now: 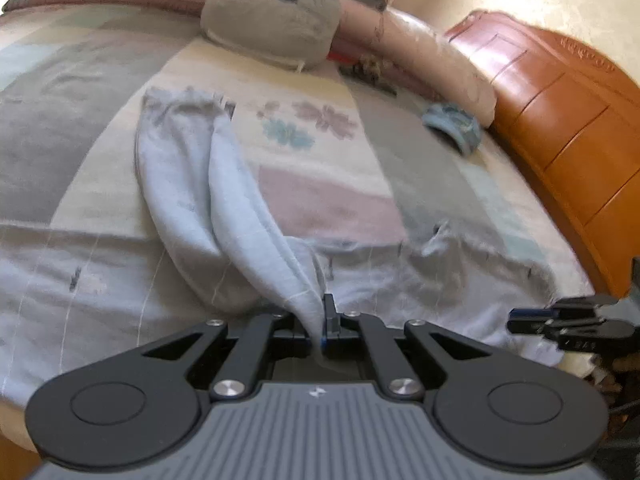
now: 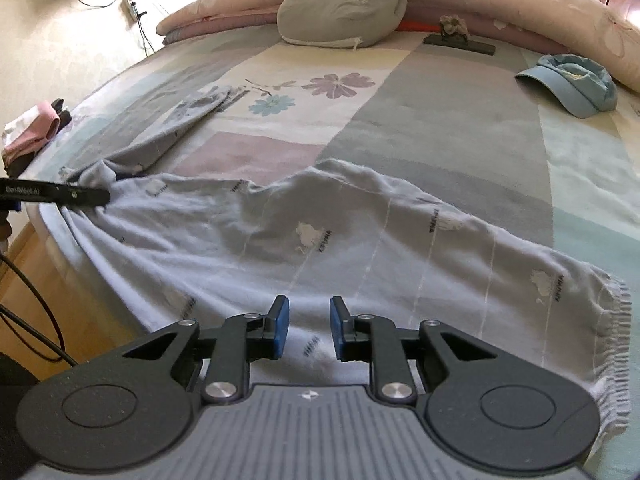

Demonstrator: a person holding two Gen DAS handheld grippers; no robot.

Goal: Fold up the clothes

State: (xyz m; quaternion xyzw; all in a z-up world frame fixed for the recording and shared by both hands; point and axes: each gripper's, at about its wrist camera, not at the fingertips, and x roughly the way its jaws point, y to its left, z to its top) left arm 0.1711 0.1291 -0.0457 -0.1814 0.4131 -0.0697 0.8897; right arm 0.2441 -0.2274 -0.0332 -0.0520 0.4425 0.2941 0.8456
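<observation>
Shirt (image 2: 320, 240) lies mostly flat, barely folded: your left gripper (image 1: 320, 332) pinches its sleeve (image 1: 240, 216); your right gripper (image 2: 308, 328) hovers parted, empty.

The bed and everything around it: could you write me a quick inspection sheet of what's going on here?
Surface: bed with a patchwork floral cover.
Job's things: light blue garment spread along the near edge, one sleeve bunched up.
Clutter: grey plush cushion, blue cap, dark flat object with a flower ornament on it, pink and dark clothes at the far left edge.
Grippers: left gripper jaws shut on the garment's sleeve; right gripper jaws apart above the garment, nothing between them.
Cables: black cable over the wooden floor; wall wires below a screen.
Surroundings: orange wooden headboard, pink rolled bedding.
</observation>
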